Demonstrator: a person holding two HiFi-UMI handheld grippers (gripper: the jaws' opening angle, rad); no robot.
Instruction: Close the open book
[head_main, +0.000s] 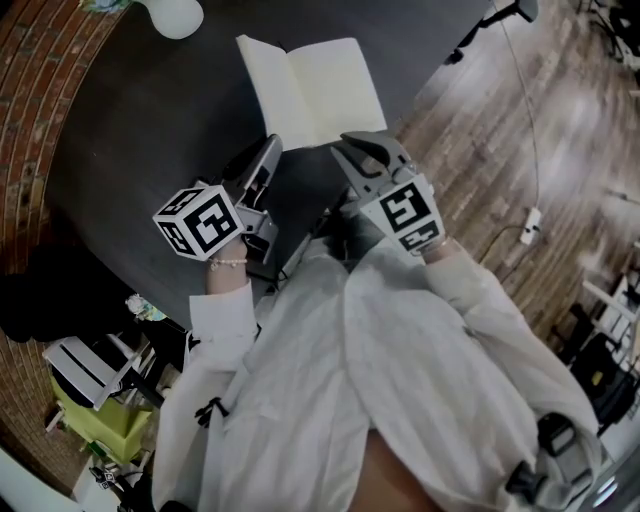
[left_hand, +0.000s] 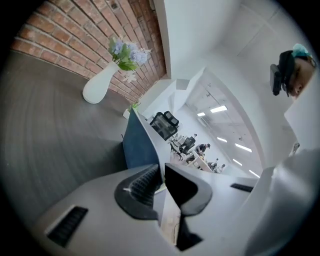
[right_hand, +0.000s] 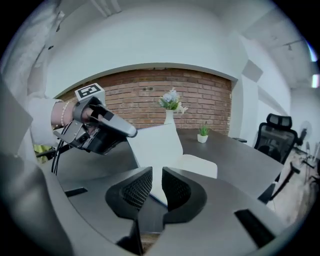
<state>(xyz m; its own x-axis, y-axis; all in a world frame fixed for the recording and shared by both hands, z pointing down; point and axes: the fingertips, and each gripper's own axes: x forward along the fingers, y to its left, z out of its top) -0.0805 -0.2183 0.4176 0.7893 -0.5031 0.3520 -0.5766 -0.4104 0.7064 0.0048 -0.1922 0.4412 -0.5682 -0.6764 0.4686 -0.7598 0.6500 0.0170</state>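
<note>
Head view, near to far: my left gripper (head_main: 270, 148), centre-left, has its jaws almost together, pinching the book's (head_main: 325, 90) left cover and holding it tilted up. My right gripper (head_main: 348, 150), just right of it, has jaws a narrow slit apart and grips nothing. The book lies beyond both, upper centre on the table (head_main: 140, 120), its spine running away from me. I judge that the lifted left half must swing rightward.

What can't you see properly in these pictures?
- Head view: the vase is cut off by the top edge.
- Head view: the book has its near edge partly hidden under the left gripper and right gripper.
- Left gripper view: the far office desks are too small to make out.
- Right gripper view: the book's near edge is partly behind the jaws.
</note>
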